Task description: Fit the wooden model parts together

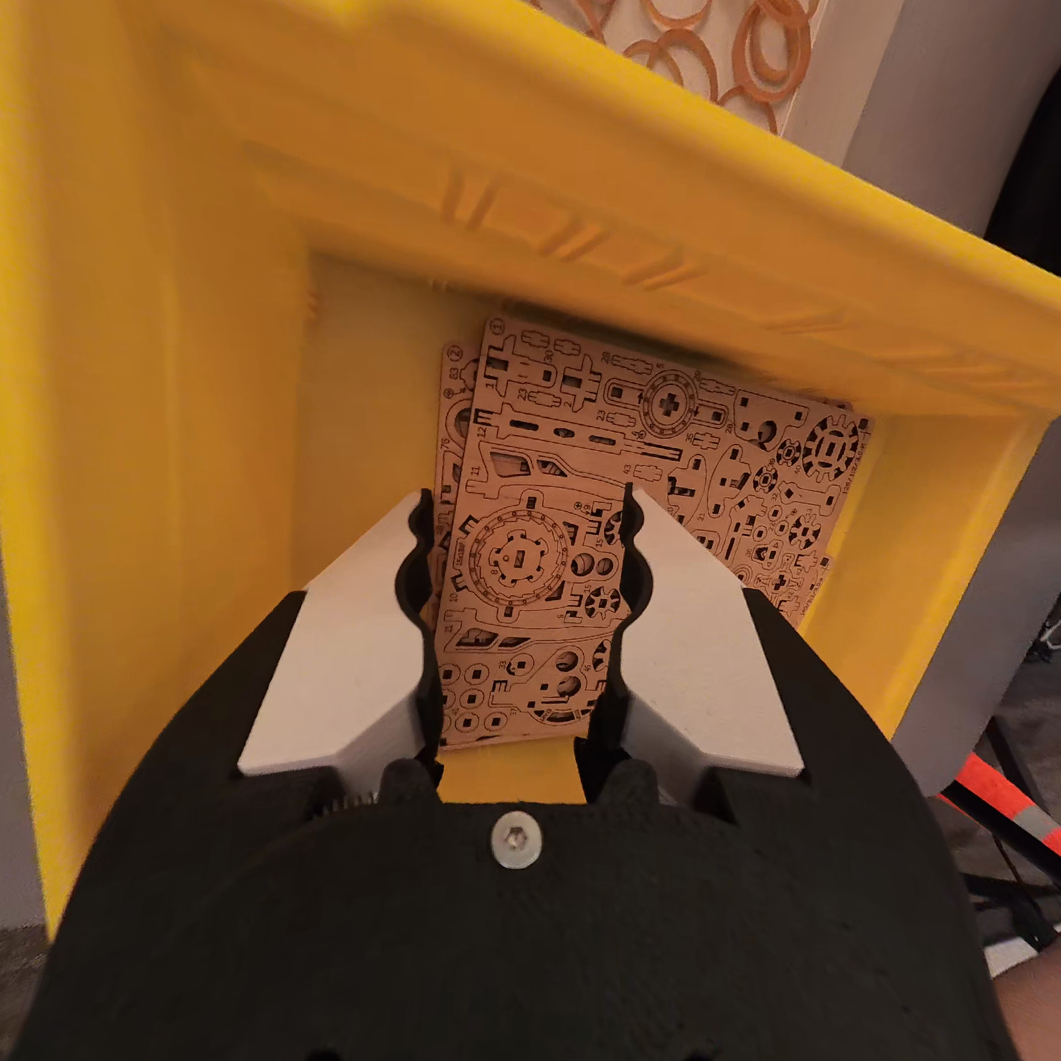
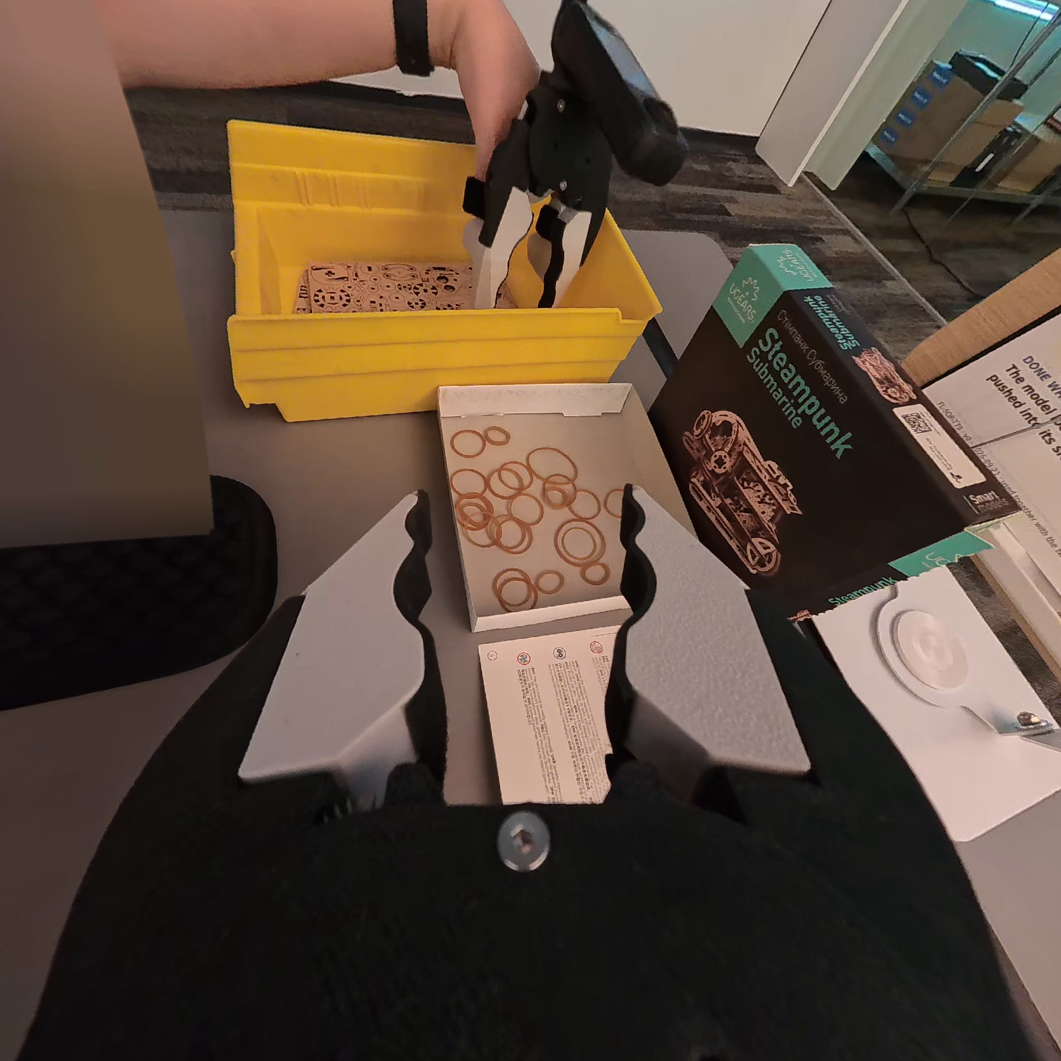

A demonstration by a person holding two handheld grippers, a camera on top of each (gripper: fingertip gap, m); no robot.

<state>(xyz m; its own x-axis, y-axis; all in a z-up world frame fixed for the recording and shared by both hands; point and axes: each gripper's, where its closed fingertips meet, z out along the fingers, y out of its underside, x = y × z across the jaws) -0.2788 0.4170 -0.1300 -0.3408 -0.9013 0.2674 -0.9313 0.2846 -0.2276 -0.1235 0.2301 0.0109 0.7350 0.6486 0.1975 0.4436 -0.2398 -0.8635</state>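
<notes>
Laser-cut wooden part sheets lie stacked on the floor of a yellow plastic bin. My left gripper is open and empty, reaching down inside the bin just above the sheets. In the right wrist view the left gripper shows held by a hand, its fingers inside the bin at the right end of the sheets. My right gripper is open and empty, hovering above the table in front of a shallow white tray.
The white tray holds several orange rubber bands. A white leaflet lies below it. A dark model kit box leans at the right, with a white card and a printed sheet beyond. A black chair is at the left. There is about 30 centimetres between the tips of the two grippers.
</notes>
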